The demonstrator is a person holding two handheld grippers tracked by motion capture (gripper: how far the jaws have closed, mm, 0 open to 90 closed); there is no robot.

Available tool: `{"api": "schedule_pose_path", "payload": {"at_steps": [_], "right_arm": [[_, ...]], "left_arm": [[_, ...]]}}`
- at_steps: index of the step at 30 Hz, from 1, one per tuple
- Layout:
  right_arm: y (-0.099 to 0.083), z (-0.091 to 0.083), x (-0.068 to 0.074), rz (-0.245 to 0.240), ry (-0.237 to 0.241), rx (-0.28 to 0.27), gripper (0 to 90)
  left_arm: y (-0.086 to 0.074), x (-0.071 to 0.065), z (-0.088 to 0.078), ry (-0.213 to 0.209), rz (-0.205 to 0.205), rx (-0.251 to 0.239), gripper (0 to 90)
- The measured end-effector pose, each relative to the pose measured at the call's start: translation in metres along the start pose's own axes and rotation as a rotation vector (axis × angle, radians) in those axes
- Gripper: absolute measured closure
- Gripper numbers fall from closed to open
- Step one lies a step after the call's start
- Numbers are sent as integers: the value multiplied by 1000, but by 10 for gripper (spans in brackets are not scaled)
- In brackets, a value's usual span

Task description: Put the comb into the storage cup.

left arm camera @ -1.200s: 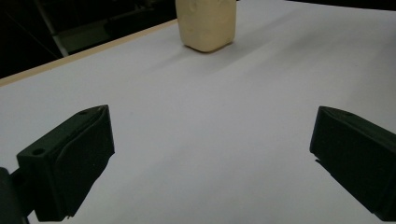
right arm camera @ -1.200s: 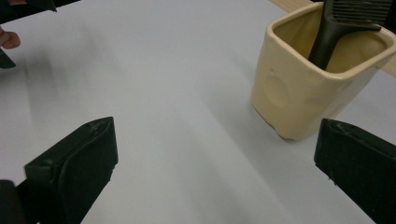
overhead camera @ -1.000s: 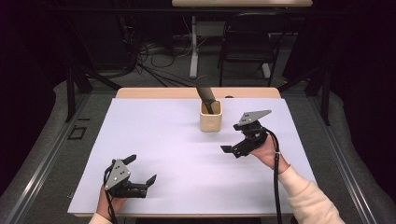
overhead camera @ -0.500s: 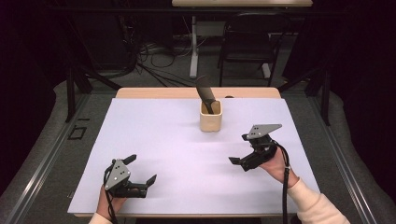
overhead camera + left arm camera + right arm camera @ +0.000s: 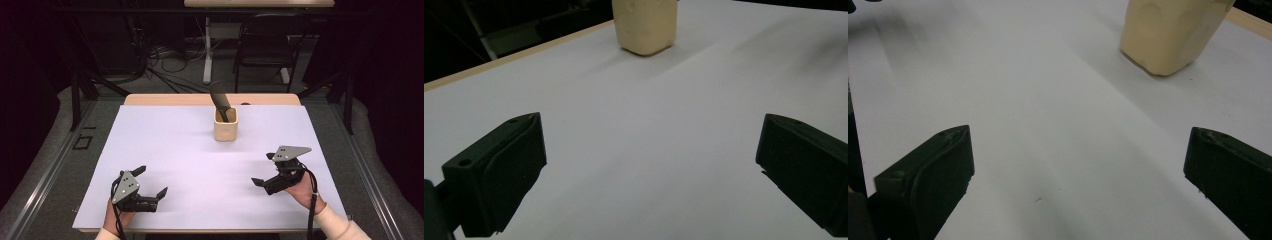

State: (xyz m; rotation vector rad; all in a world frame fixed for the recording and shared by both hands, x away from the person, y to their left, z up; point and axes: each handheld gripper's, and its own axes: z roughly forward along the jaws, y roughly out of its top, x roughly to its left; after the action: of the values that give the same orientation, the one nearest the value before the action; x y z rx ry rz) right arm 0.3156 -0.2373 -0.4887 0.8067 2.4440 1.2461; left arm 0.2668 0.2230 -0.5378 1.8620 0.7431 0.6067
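A cream square cup (image 5: 225,129) stands at the middle back of the white table (image 5: 190,150), with a dark flat tool (image 5: 220,100) leaning out of its top. My left gripper (image 5: 151,181) rests low at the front left, open and holding nothing. My right gripper (image 5: 263,169) is held at the front right, also open and holding nothing, well short of the cup. In the left gripper view the cup (image 5: 646,25) is far ahead, beyond the wide-apart jaws of that gripper (image 5: 651,165). In the right gripper view the cup (image 5: 1173,32) sits ahead to the right of the gripper (image 5: 1078,180).
A wooden strip (image 5: 165,99) borders the table's far edge. Beyond it stand a dark chair (image 5: 265,45), a white post (image 5: 207,50) and floor cables (image 5: 160,60). Metal rails (image 5: 45,175) run along both sides of the table.
My right gripper has drawn back from beside the cup toward the table's front right, still open. The left gripper has stayed where it was.
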Motion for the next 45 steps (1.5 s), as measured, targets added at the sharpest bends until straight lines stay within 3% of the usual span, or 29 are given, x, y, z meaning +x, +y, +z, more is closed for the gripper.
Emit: {"api": "schedule_pose_path", "payload": {"at_steps": [18, 31, 45], "right_arm": [[-42, -11, 14, -14, -48, -22, 0], [-57, -22, 21, -13, -77, -56, 0], [-67, -25, 23, -43, -105, -42, 0]], "left_arm": [[0, 0, 0, 2, -5, 2, 0], [0, 0, -1, 2, -4, 2, 0], [-1, 0, 0, -3, -11, 7, 0]]}}
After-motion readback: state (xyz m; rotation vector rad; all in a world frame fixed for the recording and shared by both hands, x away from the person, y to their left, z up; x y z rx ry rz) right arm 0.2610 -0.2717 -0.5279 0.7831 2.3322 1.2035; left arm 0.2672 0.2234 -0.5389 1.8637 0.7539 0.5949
